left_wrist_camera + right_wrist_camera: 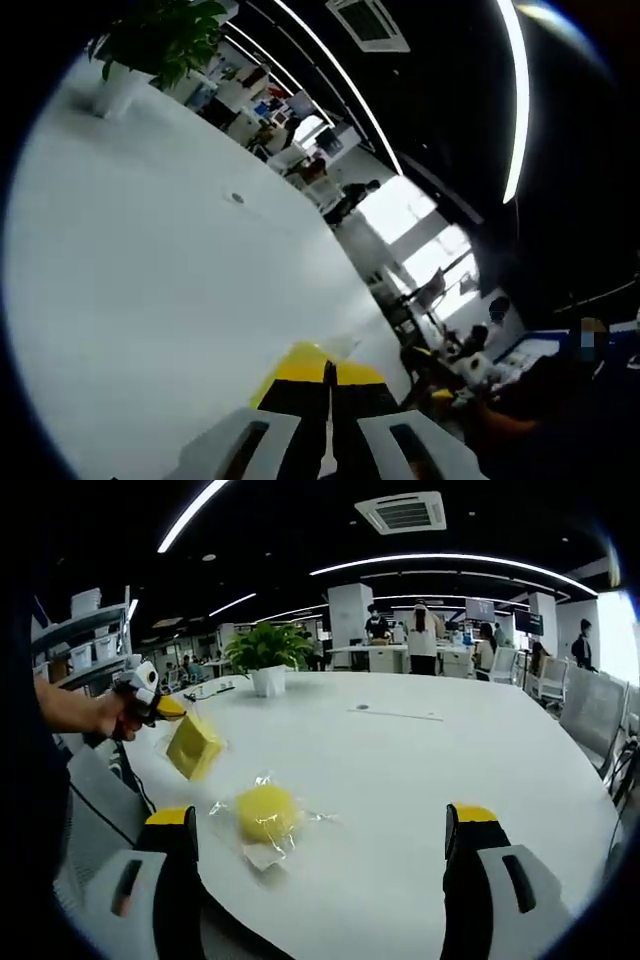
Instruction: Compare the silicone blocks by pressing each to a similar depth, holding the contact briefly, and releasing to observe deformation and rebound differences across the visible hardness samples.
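In the right gripper view, the left gripper (165, 708), held in a hand (95, 712), pinches a flat yellow square block (194, 747) in clear wrap above the white table (420, 770). Right of it a round yellow block (266, 813), also wrapped, lies on the table between the right gripper's (325, 865) wide-apart jaws. No writing is legible. In the left gripper view, the jaws close on the square block (318, 363).
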{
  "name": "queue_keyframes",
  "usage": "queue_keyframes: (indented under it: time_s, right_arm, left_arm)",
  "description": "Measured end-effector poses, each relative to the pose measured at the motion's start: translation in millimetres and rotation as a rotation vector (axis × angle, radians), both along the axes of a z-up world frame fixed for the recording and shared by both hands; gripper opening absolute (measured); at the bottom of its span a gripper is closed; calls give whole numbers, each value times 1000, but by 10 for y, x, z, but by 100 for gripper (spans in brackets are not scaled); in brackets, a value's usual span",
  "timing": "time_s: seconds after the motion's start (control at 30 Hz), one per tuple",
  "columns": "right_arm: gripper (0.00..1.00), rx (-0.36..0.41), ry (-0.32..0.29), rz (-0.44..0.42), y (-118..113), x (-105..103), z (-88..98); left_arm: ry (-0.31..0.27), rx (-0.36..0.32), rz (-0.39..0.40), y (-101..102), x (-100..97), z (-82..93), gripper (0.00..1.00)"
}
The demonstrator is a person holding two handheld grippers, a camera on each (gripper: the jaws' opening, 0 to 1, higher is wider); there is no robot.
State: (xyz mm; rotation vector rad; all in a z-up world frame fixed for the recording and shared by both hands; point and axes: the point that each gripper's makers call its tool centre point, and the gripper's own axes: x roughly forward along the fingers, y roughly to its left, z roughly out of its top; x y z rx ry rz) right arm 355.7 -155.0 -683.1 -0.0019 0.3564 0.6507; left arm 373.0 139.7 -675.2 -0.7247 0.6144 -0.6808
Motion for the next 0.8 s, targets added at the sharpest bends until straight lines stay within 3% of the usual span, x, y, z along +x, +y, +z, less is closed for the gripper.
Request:
queue_keyframes:
  time_s: [0.07,0.13,0.2,0.37,0.5,0.8]
  right_arm:
    - [96,8,-3,-5,-3,11,22]
    - [96,9,-4,-7,-5,22,27]
    - [96,3,-7,-8,-8,27,26]
    - [96,24,3,-22,-21,13,16]
    - [96,-7,3,-13,-42,-2,-15]
    - [96,-5,21,-28,-122,-31,-82]
  left_arm:
    - [1,54,-7,33,24,-111,0]
    - [12,60,-26,46,25,-168,0]
    - [33,161,-34,128,14,-352,0]
    - [61,171,15,291,63,-521,0]
    - [75,183,48,379,92,-626,0]
    - [89,220,46,399,120,-788,0]
